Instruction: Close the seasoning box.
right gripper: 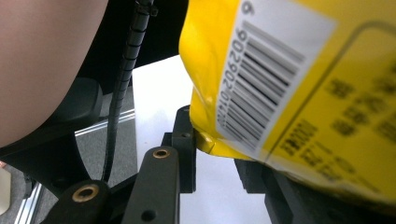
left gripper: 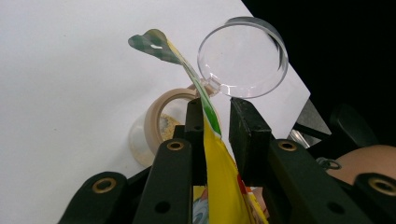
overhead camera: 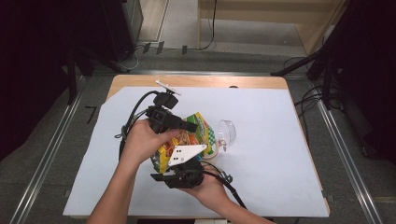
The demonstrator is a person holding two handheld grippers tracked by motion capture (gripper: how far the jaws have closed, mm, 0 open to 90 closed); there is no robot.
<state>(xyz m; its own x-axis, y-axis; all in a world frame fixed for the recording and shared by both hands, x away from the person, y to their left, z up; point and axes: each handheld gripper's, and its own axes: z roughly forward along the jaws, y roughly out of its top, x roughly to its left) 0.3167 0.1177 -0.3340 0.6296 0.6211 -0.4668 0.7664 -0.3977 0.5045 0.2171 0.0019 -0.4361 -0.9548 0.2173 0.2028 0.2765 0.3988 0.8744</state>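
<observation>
Since the next move looks to us like a tilt of the bag toward the jar, what matters is how the bag's length runs between our two grippers. Nearest to us, the right gripper (right gripper: 215, 144) is clamped on the bottom corner of the yellow snack bag (right gripper: 299, 93), one jaw against the crimped seam and the other tucked under the barcode side. From there the bag rises up and away, lifted off the white sheet (overhead camera: 280, 140), with its long axis pointing from that corner toward the far end.

Farther along, the left gripper (left gripper: 217, 109) straddles the bag's upper edge. The film lies against one jaw and a sliver of gap shows beside the other, so we cannot tell whether it truly pinches there. Just beyond those jaws and below the bag's torn green flap stands the jar (left gripper: 156, 119), its tan rim open and facing up. Its hinged clear lid (left gripper: 243, 56) is thrown back on the far side. We judge the left gripper to be the nearer one to the jar, so it should steer the mouth.
</observation>
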